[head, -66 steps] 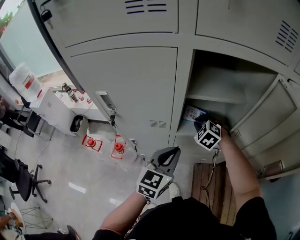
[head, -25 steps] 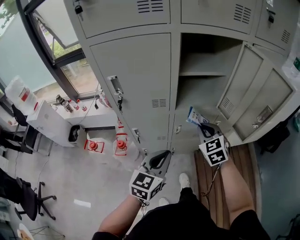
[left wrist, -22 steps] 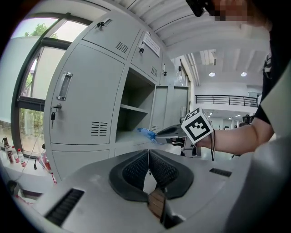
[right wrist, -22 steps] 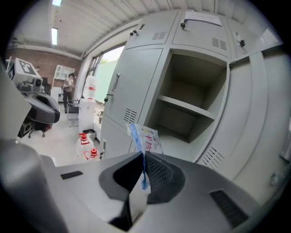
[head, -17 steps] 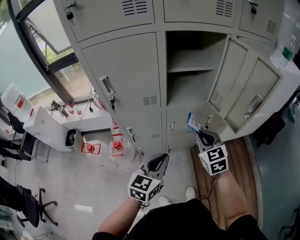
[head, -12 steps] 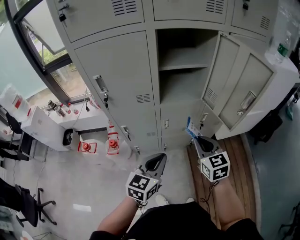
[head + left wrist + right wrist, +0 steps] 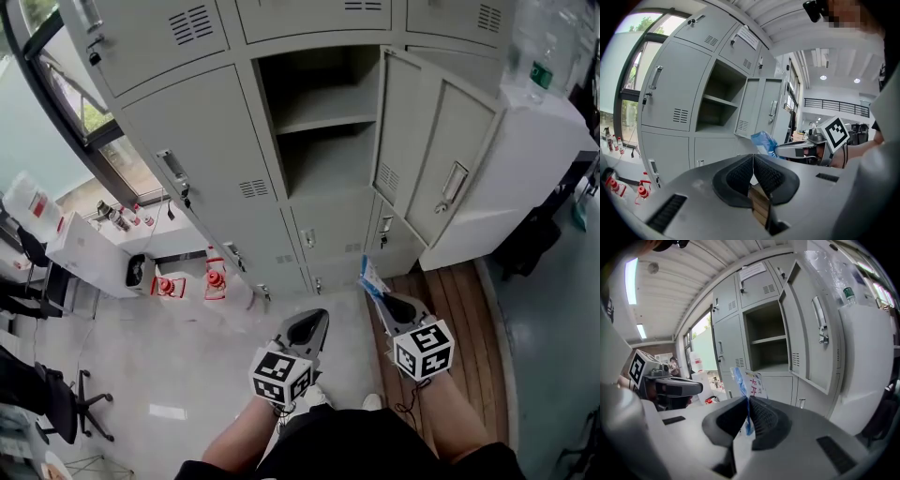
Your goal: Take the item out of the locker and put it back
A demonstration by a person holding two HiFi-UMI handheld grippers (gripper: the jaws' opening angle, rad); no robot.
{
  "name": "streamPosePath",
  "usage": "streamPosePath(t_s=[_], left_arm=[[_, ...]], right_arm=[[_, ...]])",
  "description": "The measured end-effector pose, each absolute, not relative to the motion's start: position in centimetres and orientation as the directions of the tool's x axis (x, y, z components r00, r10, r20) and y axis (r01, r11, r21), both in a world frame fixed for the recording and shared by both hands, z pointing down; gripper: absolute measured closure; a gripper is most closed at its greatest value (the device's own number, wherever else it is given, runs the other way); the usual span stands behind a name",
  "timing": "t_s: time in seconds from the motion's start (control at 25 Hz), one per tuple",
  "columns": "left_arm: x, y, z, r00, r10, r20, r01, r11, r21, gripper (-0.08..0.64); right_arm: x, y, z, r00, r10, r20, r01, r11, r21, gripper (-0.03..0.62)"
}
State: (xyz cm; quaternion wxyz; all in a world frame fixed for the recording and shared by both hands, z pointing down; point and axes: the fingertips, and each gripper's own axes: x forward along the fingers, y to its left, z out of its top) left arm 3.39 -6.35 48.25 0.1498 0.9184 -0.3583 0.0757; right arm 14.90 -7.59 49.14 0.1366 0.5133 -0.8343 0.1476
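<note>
The open locker compartment (image 7: pixel 319 131) has a shelf and shows nothing inside; its door (image 7: pixel 436 159) swings out to the right. My right gripper (image 7: pixel 380 298) is shut on a thin blue-and-white packet (image 7: pixel 371 278), held well in front of and below the compartment. In the right gripper view the packet (image 7: pixel 749 383) stands upright, pinched between the pads of that gripper (image 7: pixel 747 401). My left gripper (image 7: pixel 314 323) hangs beside it, shut and empty; its pads (image 7: pixel 740 173) meet with nothing between them. The packet (image 7: pixel 764 142) also shows in the left gripper view.
Closed grey lockers (image 7: pixel 197 150) surround the open one. A white cabinet (image 7: pixel 525 159) with a plastic bottle (image 7: pixel 539 56) on top stands right of the door. A wooden platform (image 7: pixel 459 309) lies below. Red-capped jugs (image 7: pixel 187 281) and an office chair (image 7: pixel 56 394) are at left.
The right gripper has drawn the packet out of the locker and back toward me. Both grippers have moved away from the locker, which now stands farther off.
</note>
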Motion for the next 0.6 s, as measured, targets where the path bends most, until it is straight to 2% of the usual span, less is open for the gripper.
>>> streamPosePath(t_s=[0.6], left_arm=[[9.5,1.1,48.8,0.688,-0.680,0.254,-0.725,-0.658,0.203,0.543]], right_arm=[[18.8,-0.5,49.3,-0.541,-0.763,0.354,-0.837,0.530,-0.135,0.522]])
